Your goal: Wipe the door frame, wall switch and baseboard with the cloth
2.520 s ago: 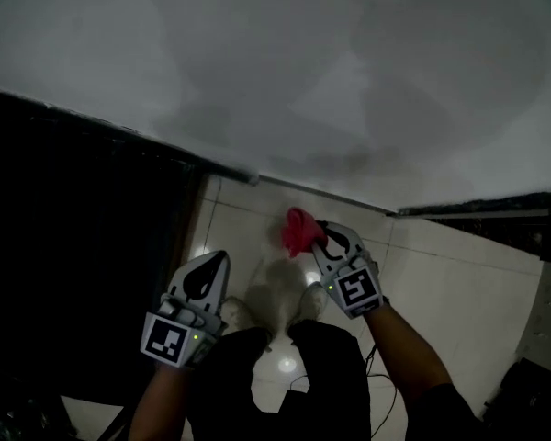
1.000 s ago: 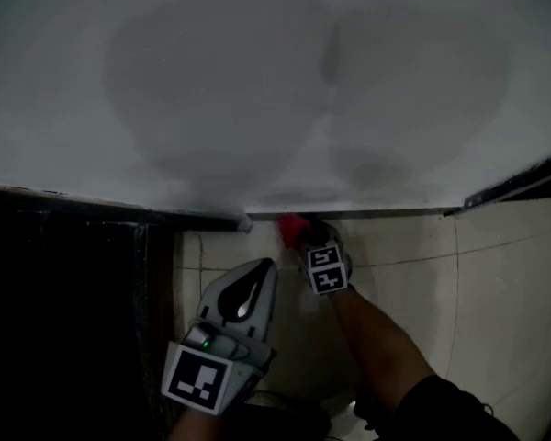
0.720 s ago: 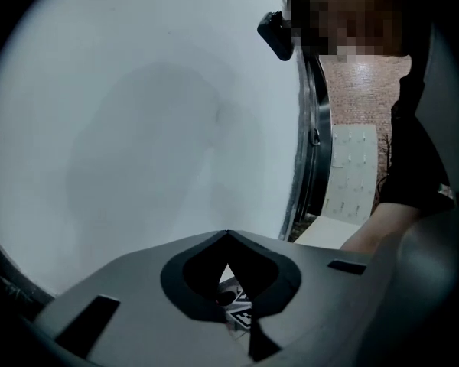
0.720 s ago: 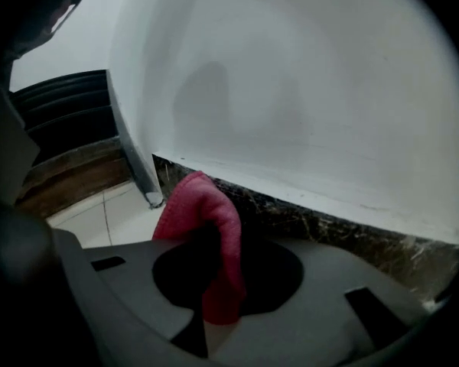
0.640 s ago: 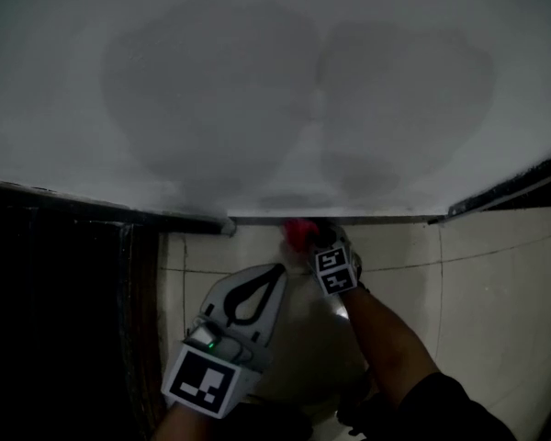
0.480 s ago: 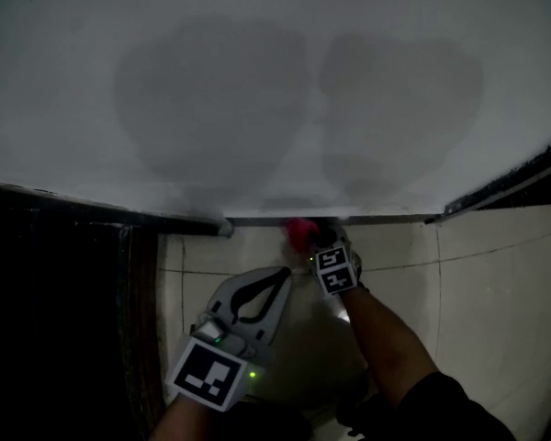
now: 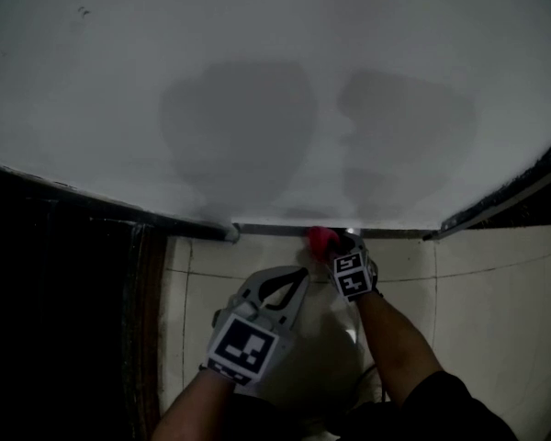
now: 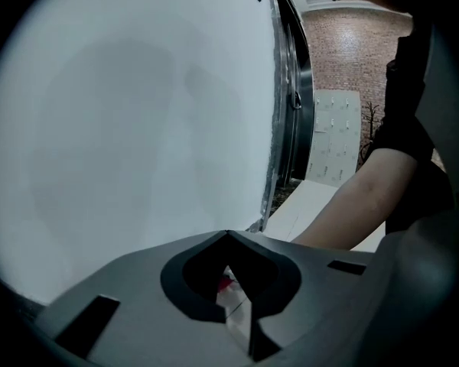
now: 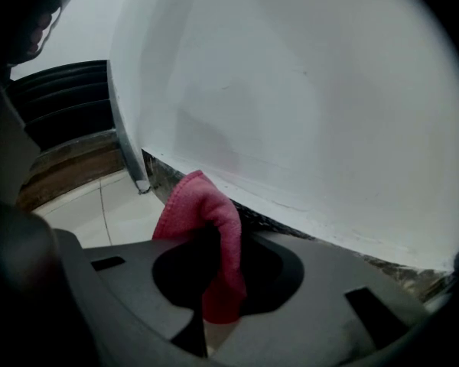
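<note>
One pink cloth (image 9: 199, 209) (in the right claw (image 9: 206, 312)) hangs by the baseboard (image 9: 277, 221).

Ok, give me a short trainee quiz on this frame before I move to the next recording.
1. The cloth in the right gripper is: A pink-red, B blue, C white?
2. True or false: the left gripper holds a second cloth.
3. Fill in: the cloth is at the dark ___ along the wall's foot.
Key: 1 A; 2 false, it is shut and empty; 3 baseboard.
</note>
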Demonstrator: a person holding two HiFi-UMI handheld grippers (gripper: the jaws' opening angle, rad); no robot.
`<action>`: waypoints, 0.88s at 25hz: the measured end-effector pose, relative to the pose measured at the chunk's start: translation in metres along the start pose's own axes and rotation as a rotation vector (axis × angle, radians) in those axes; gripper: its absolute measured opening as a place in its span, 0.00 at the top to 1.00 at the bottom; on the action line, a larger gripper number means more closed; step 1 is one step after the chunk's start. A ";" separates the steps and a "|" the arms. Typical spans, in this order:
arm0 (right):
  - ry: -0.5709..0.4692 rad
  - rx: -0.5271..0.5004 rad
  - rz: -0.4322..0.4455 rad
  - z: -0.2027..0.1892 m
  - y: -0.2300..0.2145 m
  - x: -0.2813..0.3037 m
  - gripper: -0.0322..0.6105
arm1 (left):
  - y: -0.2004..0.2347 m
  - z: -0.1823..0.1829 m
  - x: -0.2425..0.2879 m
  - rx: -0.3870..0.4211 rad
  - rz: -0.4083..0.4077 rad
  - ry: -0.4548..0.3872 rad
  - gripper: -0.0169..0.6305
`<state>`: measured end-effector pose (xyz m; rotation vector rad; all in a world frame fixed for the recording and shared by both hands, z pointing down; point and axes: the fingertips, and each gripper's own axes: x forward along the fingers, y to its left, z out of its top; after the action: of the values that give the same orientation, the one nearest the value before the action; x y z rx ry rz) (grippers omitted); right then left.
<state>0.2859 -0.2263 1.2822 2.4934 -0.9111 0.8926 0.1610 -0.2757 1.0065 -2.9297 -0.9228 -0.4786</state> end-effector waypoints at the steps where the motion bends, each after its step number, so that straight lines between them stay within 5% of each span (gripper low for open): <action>1: 0.000 -0.006 -0.001 -0.002 -0.005 -0.003 0.86 | -0.003 -0.002 0.006 0.002 0.005 0.014 0.97; 16: 0.026 0.024 -0.129 -0.047 -0.111 -0.049 0.86 | -0.056 -0.022 0.068 0.036 -0.112 0.137 0.97; 22: 0.009 0.162 -0.196 -0.072 -0.143 -0.062 0.86 | -0.063 -0.032 0.070 0.034 -0.147 0.177 0.97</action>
<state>0.3120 -0.0566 1.2812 2.6563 -0.5994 0.9443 0.1712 -0.1893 1.0542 -2.7462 -1.1132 -0.7079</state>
